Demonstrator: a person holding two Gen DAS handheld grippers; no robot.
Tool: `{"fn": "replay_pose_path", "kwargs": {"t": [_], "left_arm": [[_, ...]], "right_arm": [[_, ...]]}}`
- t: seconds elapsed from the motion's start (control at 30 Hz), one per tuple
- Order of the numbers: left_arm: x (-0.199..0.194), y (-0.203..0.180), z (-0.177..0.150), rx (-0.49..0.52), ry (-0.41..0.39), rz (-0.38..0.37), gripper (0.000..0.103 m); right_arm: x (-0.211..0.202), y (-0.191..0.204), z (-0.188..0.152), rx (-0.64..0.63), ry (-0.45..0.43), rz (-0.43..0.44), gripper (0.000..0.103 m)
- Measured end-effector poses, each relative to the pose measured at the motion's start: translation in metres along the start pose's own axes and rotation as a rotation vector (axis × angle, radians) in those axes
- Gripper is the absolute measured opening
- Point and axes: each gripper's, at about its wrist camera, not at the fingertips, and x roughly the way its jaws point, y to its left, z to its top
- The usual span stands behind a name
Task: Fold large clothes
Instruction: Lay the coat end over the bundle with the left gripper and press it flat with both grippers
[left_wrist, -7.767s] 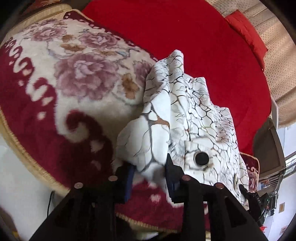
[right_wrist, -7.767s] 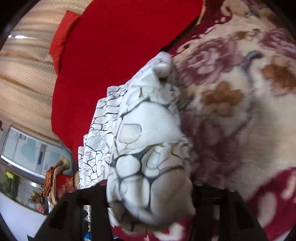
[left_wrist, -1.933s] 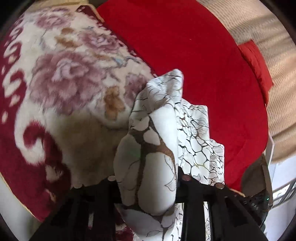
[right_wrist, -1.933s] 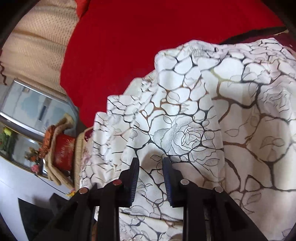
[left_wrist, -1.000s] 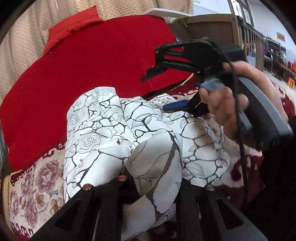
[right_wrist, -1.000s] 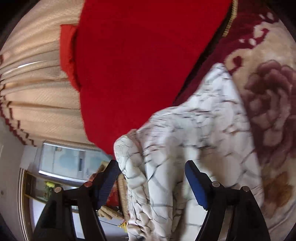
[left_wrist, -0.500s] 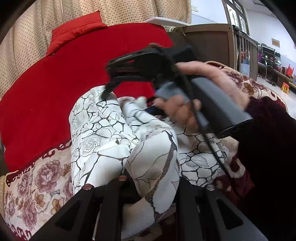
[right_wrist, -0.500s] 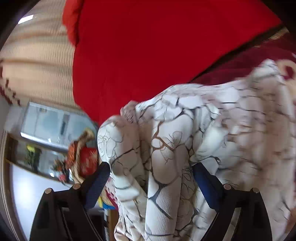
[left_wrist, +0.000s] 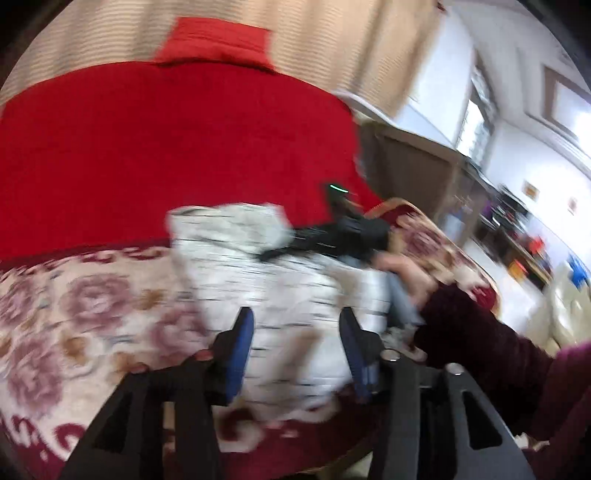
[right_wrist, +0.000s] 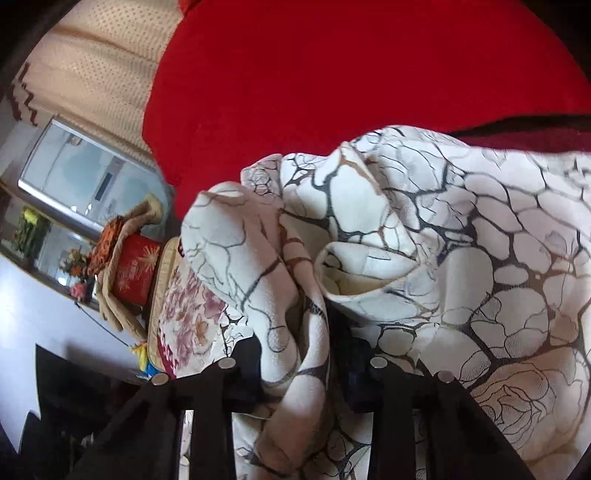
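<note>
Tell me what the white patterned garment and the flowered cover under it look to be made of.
White garment: soft matte woven or knit cloth with a fine pebbled texture, printed with dark crackle lines and roses; it bunches into rounded folds. Flowered cover: probably plush fleece or pile, judging by its fuzzy look, though the left wrist view is blurred.

I can read no words, brand names or numbers anywhere in either of my views. The red box (right_wrist: 133, 268) off the bed's edge bears only a pale sunburst design, with no lettering that I can make out. The small wall plaques (left_wrist: 530, 189) seen from my left wrist are far too blurred to read.
</note>
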Motion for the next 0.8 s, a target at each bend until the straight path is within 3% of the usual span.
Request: {"fn": "replay_pose_path", "kwargs": {"t": [0.07,0.17,0.27,0.37,0.4,0.53,0.7,0.8], "left_arm": [[0.01,0.03,0.0,-0.09,0.031,0.051,0.052],[0.057,0.069,-0.008,-0.248,0.164,0.078,0.05],[0.101,0.081,-0.025,-0.365,0.25,-0.031,0.048],[0.114,0.075,-0.026,-0.43,0.21,-0.116,0.033],[0.115,0.071,-0.024,-0.438,0.208,-0.119,0.033],[0.123,0.023,-0.007,-0.279,0.223,-0.052,0.033],[0.14,-0.046,0.02,-0.125,0.235,-0.09,0.033],[0.161,-0.091,0.028,0.005,0.267,-0.034,0.033]], "right_arm": [[-0.008,-0.002,-0.004,0.015,-0.008,0.018,0.034],[-0.016,-0.005,-0.01,0.011,-0.032,0.016,0.031],[-0.021,0.004,-0.019,-0.026,-0.078,0.002,0.026],[-0.033,0.012,-0.023,-0.07,-0.126,-0.025,0.019],[-0.036,0.014,-0.024,-0.082,-0.143,-0.031,0.018],[-0.071,0.015,-0.023,-0.089,-0.223,-0.02,0.015],[-0.131,0.012,-0.028,-0.09,-0.351,-0.011,0.013],[-0.17,-0.008,-0.032,-0.069,-0.416,-0.026,0.012]]}}
